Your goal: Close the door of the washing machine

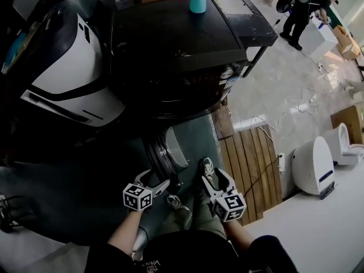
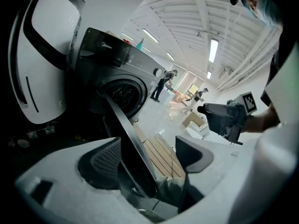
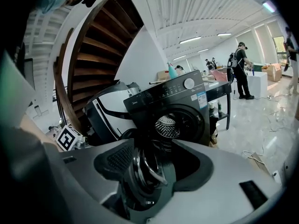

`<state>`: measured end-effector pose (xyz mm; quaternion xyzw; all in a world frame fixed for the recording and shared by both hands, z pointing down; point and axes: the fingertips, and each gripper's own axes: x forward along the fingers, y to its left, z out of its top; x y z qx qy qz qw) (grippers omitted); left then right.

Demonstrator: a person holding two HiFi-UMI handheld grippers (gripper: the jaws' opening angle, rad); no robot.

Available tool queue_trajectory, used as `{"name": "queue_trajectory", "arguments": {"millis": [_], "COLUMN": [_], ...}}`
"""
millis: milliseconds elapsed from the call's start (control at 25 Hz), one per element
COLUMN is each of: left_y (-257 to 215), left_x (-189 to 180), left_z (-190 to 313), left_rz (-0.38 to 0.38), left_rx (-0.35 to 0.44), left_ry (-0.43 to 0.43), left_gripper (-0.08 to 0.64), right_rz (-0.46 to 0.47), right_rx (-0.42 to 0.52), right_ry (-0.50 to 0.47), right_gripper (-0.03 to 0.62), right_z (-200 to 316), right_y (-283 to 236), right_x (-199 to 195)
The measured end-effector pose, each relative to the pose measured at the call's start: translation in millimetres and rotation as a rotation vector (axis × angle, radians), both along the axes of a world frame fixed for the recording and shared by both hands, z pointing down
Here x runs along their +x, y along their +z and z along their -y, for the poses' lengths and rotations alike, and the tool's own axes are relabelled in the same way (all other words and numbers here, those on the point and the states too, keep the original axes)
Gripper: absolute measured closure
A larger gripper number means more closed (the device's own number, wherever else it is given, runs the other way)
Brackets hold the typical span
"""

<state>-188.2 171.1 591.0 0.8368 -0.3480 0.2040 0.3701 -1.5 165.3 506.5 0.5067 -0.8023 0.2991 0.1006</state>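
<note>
The black front-loading washing machine [image 1: 170, 50] stands ahead, its round door [image 1: 169, 152] swung wide out toward me. In the left gripper view the door [image 2: 133, 148] runs edge-on between the fingers of my left gripper [image 2: 149, 148]; it lies close to the left pad [image 2: 105, 164] and apart from the right one. That gripper [image 1: 158, 181] is open. My right gripper [image 1: 215, 180] hangs just right of the door, also open. Its own view shows the door's glass bowl [image 3: 145, 171] between its spread fingers, with the drum opening [image 3: 167, 126] beyond.
A large white appliance [image 1: 74, 67] stands left of the washer. A teal bottle [image 1: 198, 0] sits on the washer's top. To the right lie a wooden slat platform [image 1: 250, 169] and a white device [image 1: 313, 166]. My shoes [image 1: 209, 166] are near the door. People [image 1: 298, 10] work far back.
</note>
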Motion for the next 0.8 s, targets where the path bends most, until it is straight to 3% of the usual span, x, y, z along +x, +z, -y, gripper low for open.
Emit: {"name": "queue_trajectory", "arguments": {"millis": [400,800], "left_y": [-4,-9], "left_x": [88,142], "left_z": [40,104], "left_rz": [-0.052,-0.085], "left_rx": [0.019,0.037], "left_ry": [0.178,0.200], "left_gripper": [0.210,0.238], "right_rz": [-0.005,-0.044], "right_rx": [-0.025,-0.078], "right_ry": [0.081,0.114], "right_gripper": [0.364,0.406], "right_z": [15,63], "right_y": [17,44], "right_x": [39,74]}}
